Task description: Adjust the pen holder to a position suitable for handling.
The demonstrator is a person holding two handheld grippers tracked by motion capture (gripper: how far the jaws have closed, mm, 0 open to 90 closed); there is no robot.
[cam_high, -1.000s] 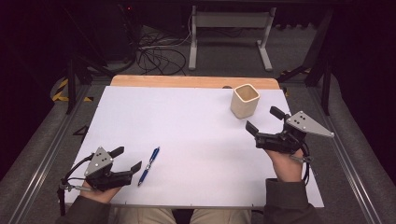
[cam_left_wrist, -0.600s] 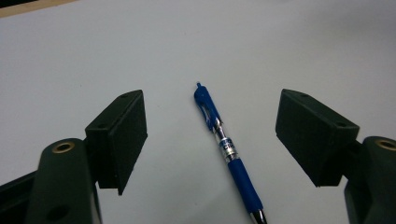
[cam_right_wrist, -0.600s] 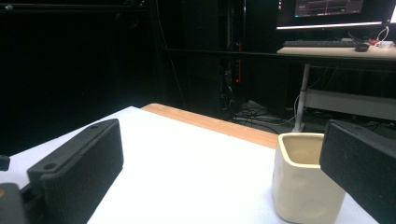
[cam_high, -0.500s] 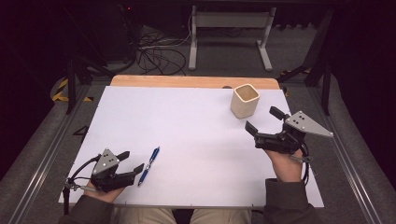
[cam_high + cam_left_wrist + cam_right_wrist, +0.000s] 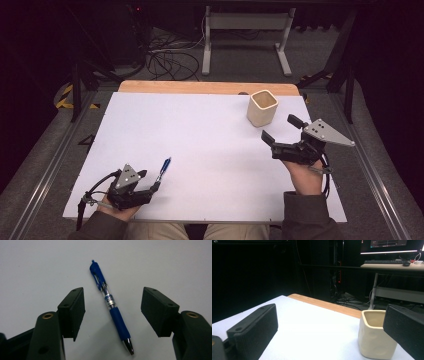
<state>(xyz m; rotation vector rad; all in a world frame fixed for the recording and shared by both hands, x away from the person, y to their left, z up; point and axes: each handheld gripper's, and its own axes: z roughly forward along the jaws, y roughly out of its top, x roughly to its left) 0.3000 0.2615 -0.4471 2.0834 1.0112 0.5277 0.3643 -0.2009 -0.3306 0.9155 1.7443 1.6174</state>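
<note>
A blue click pen (image 5: 163,166) lies on the white table (image 5: 210,135) near the front left. My left gripper (image 5: 149,180) is low over the pen's tip end. In the left gripper view the pen (image 5: 112,307) lies between the two black pads (image 5: 73,307), with a gap on each side. These jaws have just been closing and are still open around the pen. A cream square cup (image 5: 262,107) stands upright at the back right. My right gripper (image 5: 281,130) hovers open just in front of it and to its right. In the right gripper view, this gripper (image 5: 329,332) holds nothing and the cup (image 5: 375,340) sits beside its right jaw.
A wooden strip (image 5: 200,87) runs along the table's far edge. Metal rails (image 5: 50,165) flank the table on both sides. Beyond it lie floor cables (image 5: 170,60) and a metal stand (image 5: 245,35).
The left gripper has sunk toward the table and its jaws have narrowed around the pen's near end. The right gripper and the cup have not moved.
</note>
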